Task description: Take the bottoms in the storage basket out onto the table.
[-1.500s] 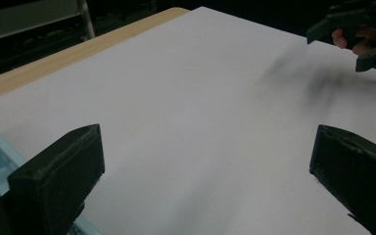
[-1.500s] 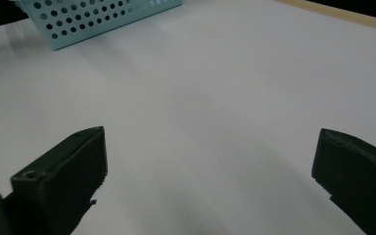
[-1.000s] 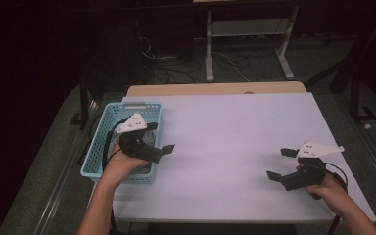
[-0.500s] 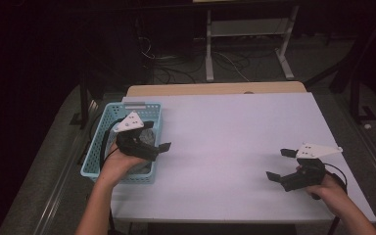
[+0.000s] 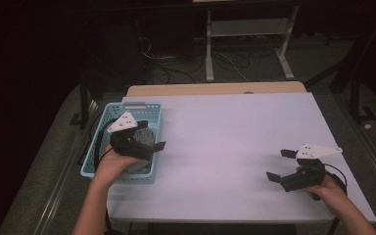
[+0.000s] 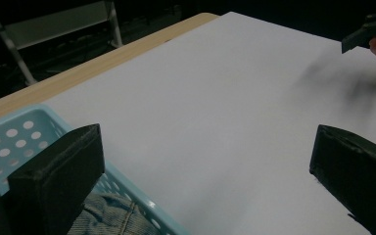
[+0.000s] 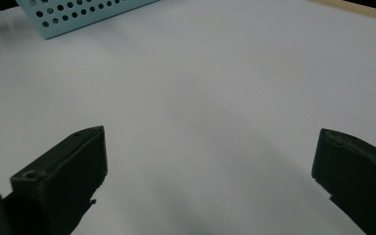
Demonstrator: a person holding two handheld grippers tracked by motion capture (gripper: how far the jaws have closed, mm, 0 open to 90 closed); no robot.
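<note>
A light blue perforated basket (image 5: pixel 94 152) sits at the left edge of the white table (image 5: pixel 225 142). Folded grey denim cloth (image 5: pixel 146 133) lies inside it. My left gripper (image 5: pixel 152 135) hovers over the basket, pointing right, jaws wide apart with nothing between them. In the left gripper view the gripper (image 6: pixel 205 142) looks across the basket rim (image 6: pixel 127 188), with the denim (image 6: pixel 103 218) just below. My right gripper (image 5: pixel 276 164) is open above bare table at the front right. In the right gripper view the gripper (image 7: pixel 210 142) is empty, and the basket (image 7: pixel 73 14) is far off.
A strip of wooden tabletop (image 5: pixel 215 89) runs along the far edge. Beyond it, on the dark floor, stand a white metal frame (image 5: pixel 247 44) and cables (image 5: pixel 176 61). The right hand's gripper (image 6: pixel 372 32) appears at the top right of the left gripper view.
My left gripper has drifted a little left and back, further over the basket. The right gripper has stayed in place.
</note>
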